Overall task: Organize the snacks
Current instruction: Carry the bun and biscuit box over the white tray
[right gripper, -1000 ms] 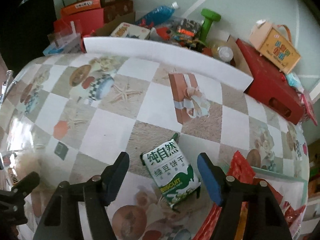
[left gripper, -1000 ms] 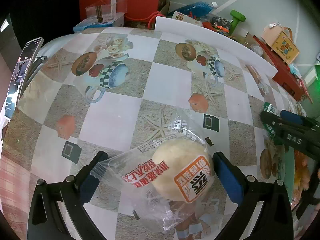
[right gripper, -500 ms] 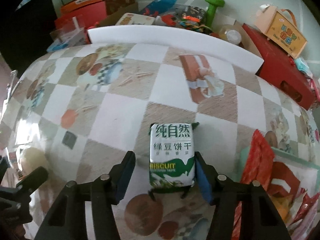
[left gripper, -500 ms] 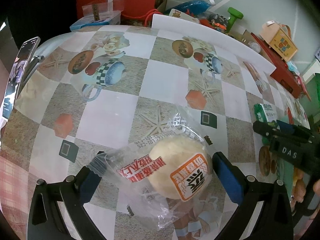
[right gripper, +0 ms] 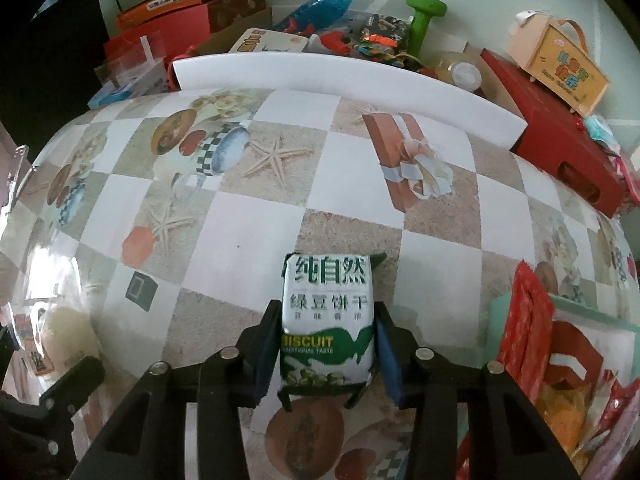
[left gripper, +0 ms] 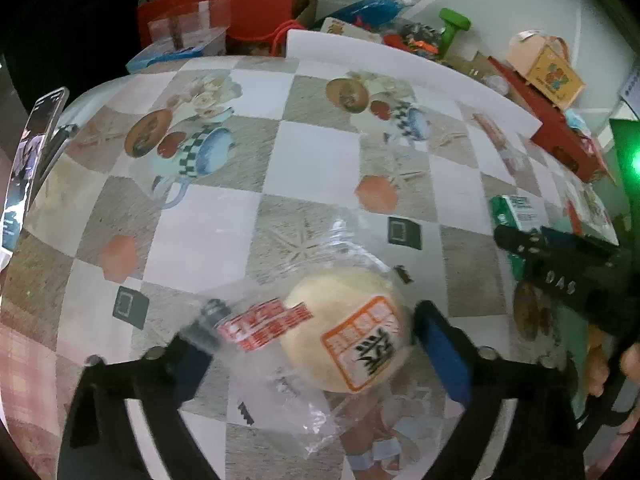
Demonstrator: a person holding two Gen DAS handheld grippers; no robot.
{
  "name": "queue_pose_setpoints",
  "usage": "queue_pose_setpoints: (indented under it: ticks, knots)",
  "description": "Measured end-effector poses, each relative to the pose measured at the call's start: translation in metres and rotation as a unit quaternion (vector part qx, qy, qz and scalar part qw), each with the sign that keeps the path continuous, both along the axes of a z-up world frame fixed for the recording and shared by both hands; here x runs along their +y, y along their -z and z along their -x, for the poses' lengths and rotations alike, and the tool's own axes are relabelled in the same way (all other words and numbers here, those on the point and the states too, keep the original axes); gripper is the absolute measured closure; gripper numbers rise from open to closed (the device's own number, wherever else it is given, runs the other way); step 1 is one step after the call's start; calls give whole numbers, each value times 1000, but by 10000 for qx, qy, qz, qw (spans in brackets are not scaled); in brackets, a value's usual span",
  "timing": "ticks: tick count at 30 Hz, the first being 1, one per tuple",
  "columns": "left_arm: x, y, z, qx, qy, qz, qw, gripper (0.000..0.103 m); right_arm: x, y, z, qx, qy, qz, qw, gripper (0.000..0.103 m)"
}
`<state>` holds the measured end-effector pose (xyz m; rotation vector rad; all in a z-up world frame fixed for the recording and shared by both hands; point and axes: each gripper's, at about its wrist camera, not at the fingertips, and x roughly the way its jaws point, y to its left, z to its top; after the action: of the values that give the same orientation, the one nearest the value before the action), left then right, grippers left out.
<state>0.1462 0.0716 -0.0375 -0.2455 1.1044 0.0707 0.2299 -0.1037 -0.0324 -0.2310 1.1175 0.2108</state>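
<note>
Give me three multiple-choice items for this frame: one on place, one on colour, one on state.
1. Where does the bagged bun lie?
A. between the left gripper pads
B. on the red box
C. against the white board
2. The biscuit pack is mainly:
A. orange
B. green and white
C. blue
3. The right gripper is:
A. wide open over bare table
B. out of view
C. closing on the biscuit pack

Answers: 1 A, blue pads flank its bag; 2 B, white front with green lettering; 3 C, pads press its sides.
</note>
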Motion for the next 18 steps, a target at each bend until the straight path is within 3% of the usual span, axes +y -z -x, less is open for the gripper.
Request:
queue_pose_setpoints:
  ticks: [9, 18]
  knots:
    - [5, -1, 3, -118, 2, 161, 9998, 35, 0, 0, 31, -148, 213, 30, 9997, 61]
    - [11, -4, 9, -206, -65, 298, 9993, 40, 2, -8, 58, -339, 387, 25, 9987, 61]
